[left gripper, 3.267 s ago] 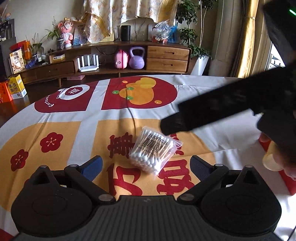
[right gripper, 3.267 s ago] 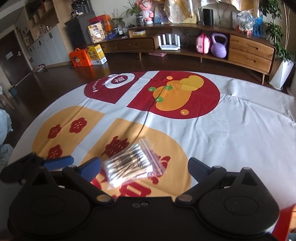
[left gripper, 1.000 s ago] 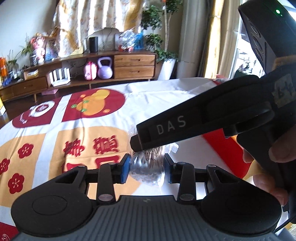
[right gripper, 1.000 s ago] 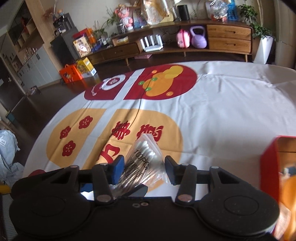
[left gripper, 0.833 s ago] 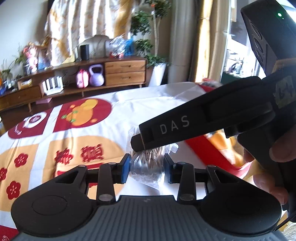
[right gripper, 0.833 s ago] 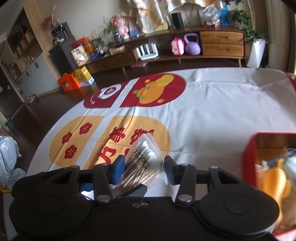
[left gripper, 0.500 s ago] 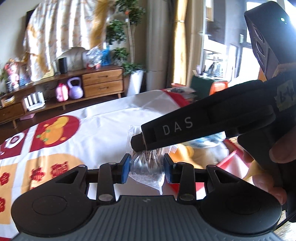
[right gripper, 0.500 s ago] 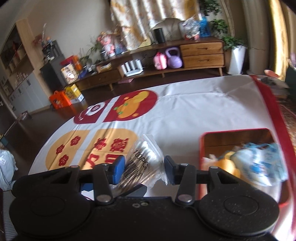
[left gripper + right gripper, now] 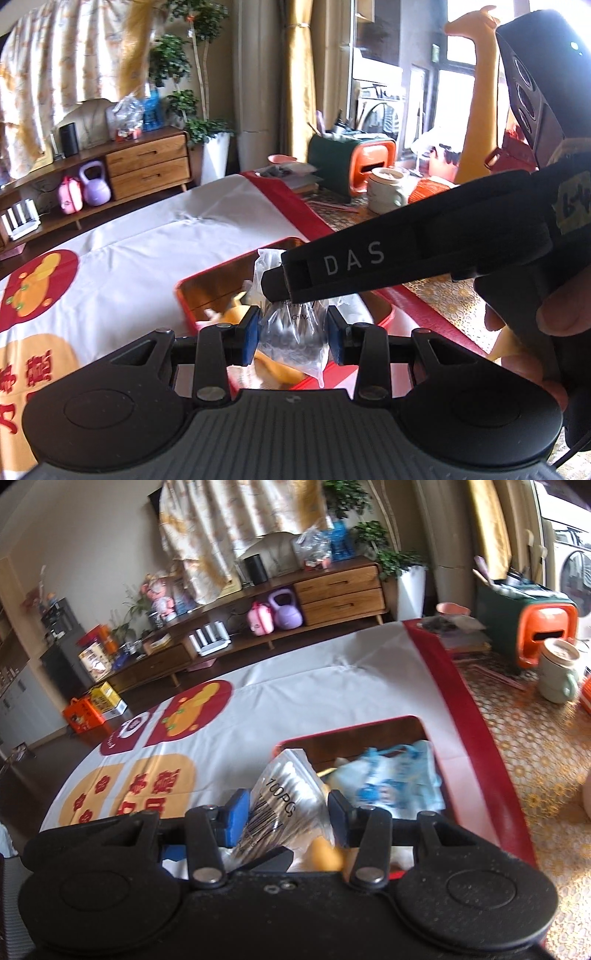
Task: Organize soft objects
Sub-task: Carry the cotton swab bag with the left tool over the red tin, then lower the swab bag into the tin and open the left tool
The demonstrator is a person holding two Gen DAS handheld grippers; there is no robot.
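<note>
- i've got the left gripper (image 9: 291, 334) pinching the clear bag of cotton swabs (image 9: 291, 332) between its blue pads (image 9: 250, 334), one pad pressed on each side of the bag.
- my right gripper (image 9: 284, 818) grips the same bag (image 9: 286, 805) from the other end; its pads (image 9: 236, 816) press the plastic at 9 and 3 o'clock, with the "100pcs" print facing the right camera.
- in the left view the right gripper's black finger marked "das" (image 9: 351, 258) crosses in from 3 o'clock, its tip on the top of the bag.
- the bag hangs in the air over the red tray (image 9: 476, 768), just above its near left corner in the right view.
- inside the tray i see a blue-and-white packet (image 9: 391, 779) and something orange (image 9: 236, 315), partly hidden behind the bag.
- the tray sits on the white tablecloth (image 9: 314, 686), beside its red border at 3 o'clock.
- a person's fingers (image 9: 557, 317) wrap the right gripper's handle at 3 o'clock in the left view.
</note>
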